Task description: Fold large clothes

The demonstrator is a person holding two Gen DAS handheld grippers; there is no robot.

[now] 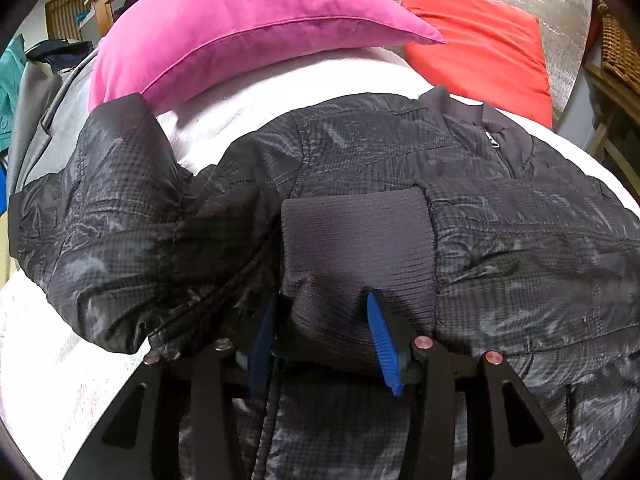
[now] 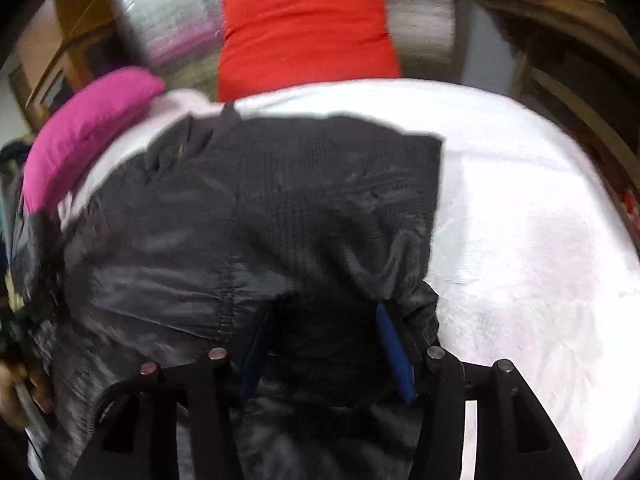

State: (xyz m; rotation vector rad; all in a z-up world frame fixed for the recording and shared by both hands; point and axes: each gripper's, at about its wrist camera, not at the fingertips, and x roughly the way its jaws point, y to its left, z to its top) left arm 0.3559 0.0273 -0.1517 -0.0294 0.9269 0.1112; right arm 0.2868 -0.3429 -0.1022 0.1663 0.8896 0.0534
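While the dark jacket (image 1: 360,184) lay spread on the white bed (image 2: 520,220) near a pink pillow (image 1: 224,36) and a red pillow (image 1: 480,48), the left hand-held gripper (image 1: 324,336) pinched its ribbed cuff (image 1: 356,232); the right hand-held gripper (image 2: 324,352) straddled jacket fabric, grip unclear

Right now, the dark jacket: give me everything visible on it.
The jacket is dark grey-black, thin shiny fabric with a fine grid texture, ribbed knit collar and cuff, front zipper closed at the neck. It lies front-up, crumpled, on the white bed cover, one sleeve folded across its chest. The left gripper straddles the cuff; a pink cushion touches its shoulder.
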